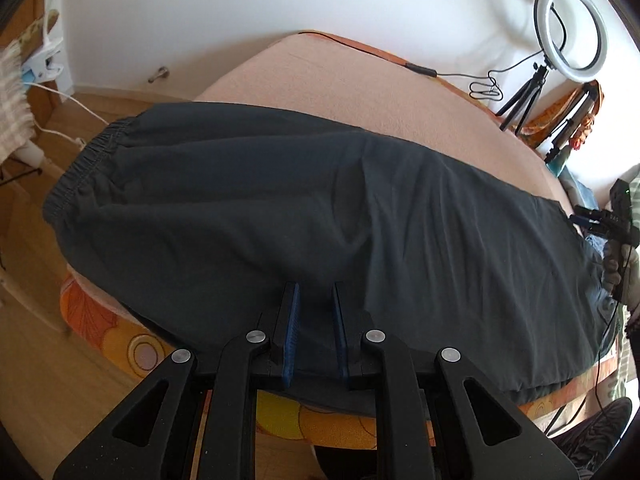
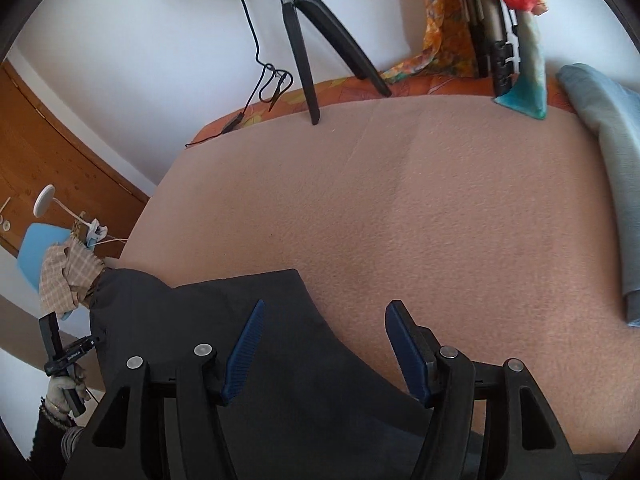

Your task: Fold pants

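Note:
Dark grey pants (image 1: pixel 304 216) lie flat across a pink blanket (image 1: pixel 360 88), elastic waistband (image 1: pixel 80 168) at the left, leg hems toward the right. My left gripper (image 1: pixel 316 292) sits at the near edge of the pants, its jaws a small gap apart with a ridge of cloth between them; a grip cannot be told. My right gripper (image 2: pixel 324 312) is open wide above the leg end of the pants (image 2: pixel 272 344), left finger over the cloth, right finger over the blanket (image 2: pixel 400 200). It also shows in the left wrist view (image 1: pixel 592 220).
A ring light (image 1: pixel 572 32) on a tripod (image 2: pixel 316 52) stands at the far edge with its cable (image 1: pixel 420 68). A folded blue-grey garment (image 2: pixel 608 168) lies at the right. A patterned orange sheet (image 1: pixel 120 340) shows at the near edge. A chair with checked cloth (image 2: pixel 68 276) stands left.

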The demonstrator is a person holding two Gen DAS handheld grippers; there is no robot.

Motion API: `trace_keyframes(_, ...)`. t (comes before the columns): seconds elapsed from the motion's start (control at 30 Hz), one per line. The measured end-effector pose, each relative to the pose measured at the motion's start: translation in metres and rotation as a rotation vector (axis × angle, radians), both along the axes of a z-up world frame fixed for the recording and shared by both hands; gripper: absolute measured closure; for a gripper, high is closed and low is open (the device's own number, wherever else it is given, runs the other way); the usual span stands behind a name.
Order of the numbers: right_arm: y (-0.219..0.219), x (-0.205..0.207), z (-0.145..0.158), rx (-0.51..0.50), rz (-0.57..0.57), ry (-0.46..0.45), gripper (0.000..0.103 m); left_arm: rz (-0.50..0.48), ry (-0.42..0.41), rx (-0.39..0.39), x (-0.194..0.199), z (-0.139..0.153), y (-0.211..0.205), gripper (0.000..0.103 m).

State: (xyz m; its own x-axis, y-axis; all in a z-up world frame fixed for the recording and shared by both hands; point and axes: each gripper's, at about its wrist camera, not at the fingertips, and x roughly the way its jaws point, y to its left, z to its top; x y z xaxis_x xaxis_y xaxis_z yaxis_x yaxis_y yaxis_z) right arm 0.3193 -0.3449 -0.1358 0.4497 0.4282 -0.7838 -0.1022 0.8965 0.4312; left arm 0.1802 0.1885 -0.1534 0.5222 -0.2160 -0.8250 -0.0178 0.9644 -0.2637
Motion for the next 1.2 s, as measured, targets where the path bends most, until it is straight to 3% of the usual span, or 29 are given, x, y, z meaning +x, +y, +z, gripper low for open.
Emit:
trace_keyframes(0.07,0.012,0.011,-0.014,0.006,0.015,0.040,0.035,0.000,-0.004,0.007,0.000,0.000,0.001,0.089)
trace_keyframes(0.1,0.016,0.012,-0.012,-0.003,0.006,0.008,0.035,-0.005,-0.006,0.010,-0.001,0.000,0.002,0.089)
trace_keyframes(0.13,0.020,0.014,-0.012,0.002,0.008,0.004,0.045,-0.008,-0.007,0.010,-0.002,0.001,0.003,0.089)
trace_keyframes(0.17,0.024,0.017,-0.012,0.033,0.020,0.016,0.081,-0.010,-0.008,0.010,-0.002,0.001,0.003,0.089)
trace_keyframes(0.2,0.028,0.019,-0.013,0.070,0.037,0.042,0.091,-0.009,-0.011,0.007,-0.003,0.000,0.005,0.089)
trace_keyframes(0.23,0.033,0.019,-0.012,0.062,0.049,0.050,0.091,-0.008,-0.014,0.000,-0.003,0.000,0.006,0.089)
trace_keyframes(0.33,0.059,0.010,0.004,-0.075,0.132,-0.013,0.103,-0.006,-0.028,-0.019,-0.004,-0.002,0.010,0.089)
trace_keyframes(0.43,0.062,0.011,0.022,-0.197,0.092,-0.105,0.103,-0.007,-0.042,-0.023,-0.007,-0.003,0.013,0.089)
trace_keyframes(0.57,0.059,0.020,0.018,-0.225,0.038,-0.078,0.103,0.021,-0.045,-0.019,-0.014,-0.001,0.019,0.089)
trace_keyframes(0.63,0.065,0.016,0.018,-0.248,0.046,-0.082,0.092,0.055,-0.053,-0.037,-0.022,0.001,0.027,0.089)
trace_keyframes(0.67,0.066,0.013,0.019,-0.246,0.038,-0.074,0.072,0.072,-0.067,-0.057,-0.027,0.003,0.033,0.089)
trace_keyframes(0.7,0.068,0.010,0.023,-0.234,0.031,-0.074,0.065,0.099,-0.079,-0.069,-0.033,0.005,0.040,0.089)
trace_keyframes(0.83,0.078,-0.023,0.048,-0.283,0.035,-0.161,0.063,0.236,-0.128,-0.149,-0.053,0.015,0.086,0.083)
trace_keyframes(0.97,0.093,-0.069,0.066,-0.227,0.075,-0.207,0.051,0.339,-0.162,-0.262,-0.067,0.018,0.127,0.060)
trace_keyframes(1.2,0.105,-0.130,0.062,-0.094,0.075,-0.220,0.047,0.457,-0.133,-0.454,-0.048,0.004,0.163,0.055)
